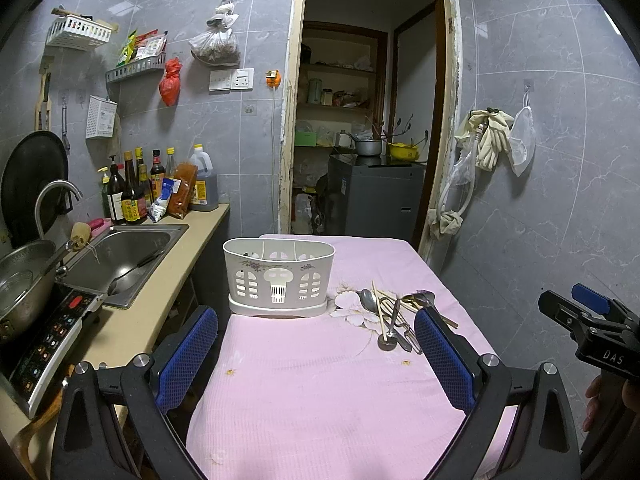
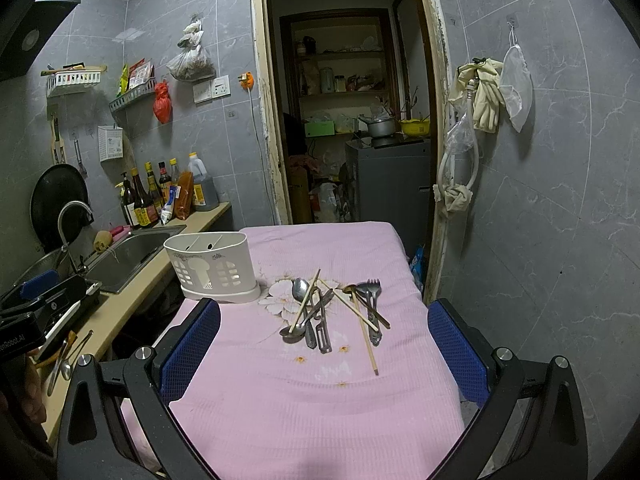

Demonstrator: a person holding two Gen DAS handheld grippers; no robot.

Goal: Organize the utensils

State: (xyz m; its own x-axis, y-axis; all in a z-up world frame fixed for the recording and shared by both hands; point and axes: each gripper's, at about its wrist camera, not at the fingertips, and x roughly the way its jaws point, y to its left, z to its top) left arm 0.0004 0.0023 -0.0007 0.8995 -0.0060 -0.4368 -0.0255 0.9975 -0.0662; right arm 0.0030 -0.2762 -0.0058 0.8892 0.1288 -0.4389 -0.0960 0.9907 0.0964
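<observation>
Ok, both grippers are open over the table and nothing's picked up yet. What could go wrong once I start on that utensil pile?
The utensils lie crossed in one heap, with chopsticks over the spoons, so lifting one may drag or flick others. The pile sits near the table's right edge; a nudged fork could slide off. The white caddy looks light and stands near the left edge, so a hard drop-in might tip or shift it.

A white plastic utensil holder [image 2: 211, 266] with cut-out sides stands upright and empty on the pink-covered bench [image 2: 320, 380]. Just right of it lies a loose heap of utensils [image 2: 332, 312]: metal spoons, forks and a peeler, crossed by wooden chopsticks [image 2: 306, 300].
</observation>
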